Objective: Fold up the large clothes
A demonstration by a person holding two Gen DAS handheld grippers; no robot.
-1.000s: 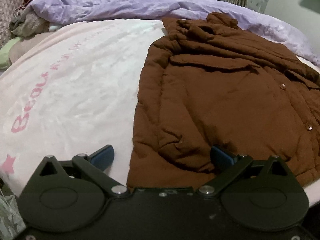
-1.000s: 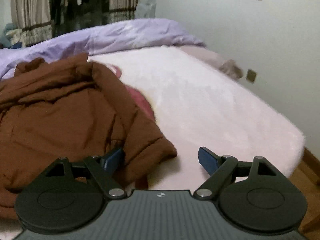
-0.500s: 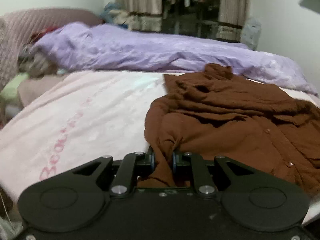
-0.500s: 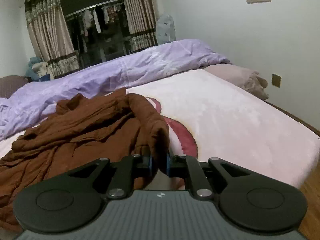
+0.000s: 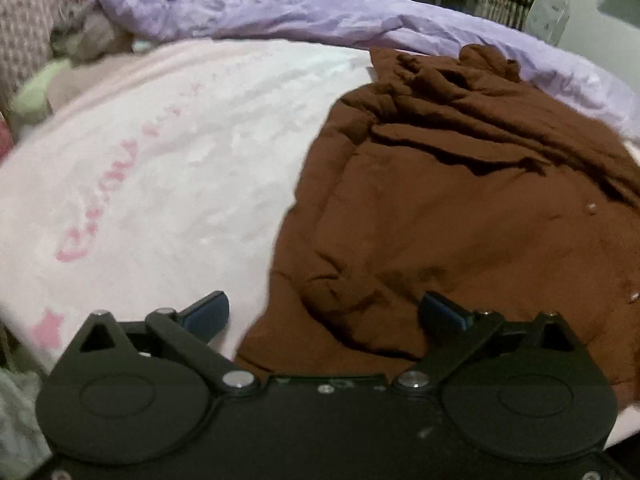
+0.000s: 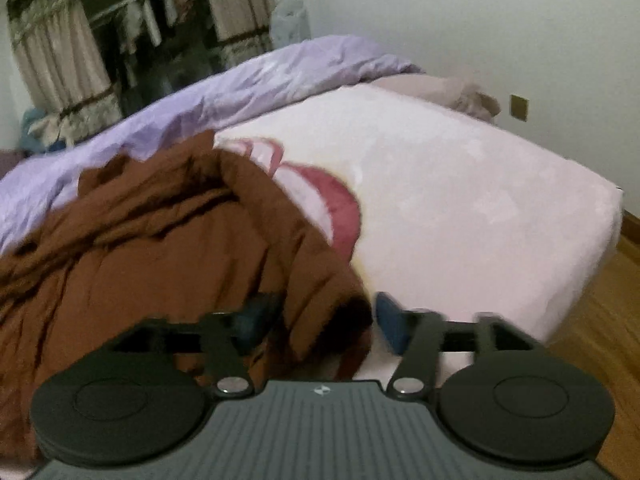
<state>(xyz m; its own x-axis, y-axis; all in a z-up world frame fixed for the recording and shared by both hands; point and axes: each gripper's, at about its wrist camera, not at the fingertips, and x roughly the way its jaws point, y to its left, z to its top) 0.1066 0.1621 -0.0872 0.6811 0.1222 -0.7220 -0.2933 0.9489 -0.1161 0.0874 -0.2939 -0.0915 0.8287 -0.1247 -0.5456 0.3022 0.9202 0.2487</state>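
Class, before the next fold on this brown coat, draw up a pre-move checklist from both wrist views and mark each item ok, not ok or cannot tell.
1. left gripper released: ok; jaws just opened, hem lies between them, unpinched.
2. right gripper released: ok; jaws just opened, cuff fabric between them, unpinched.
3. brown coat lying flat: not ok; upper part is bunched.
4. Coat fully on the pink blanket: cannot tell; near hem hidden.
5. purple duvet apart from coat: not ok; collar touches it.

**Cloth and plastic at my claws**

Matt brown padded cloth of the coat (image 5: 460, 220) is lying rumpled ahead of my matt black plastic left claw (image 5: 324, 312); beside it, fleecy pink blanket (image 5: 180, 152); beyond, faintly shining lilac duvet (image 5: 320, 16).
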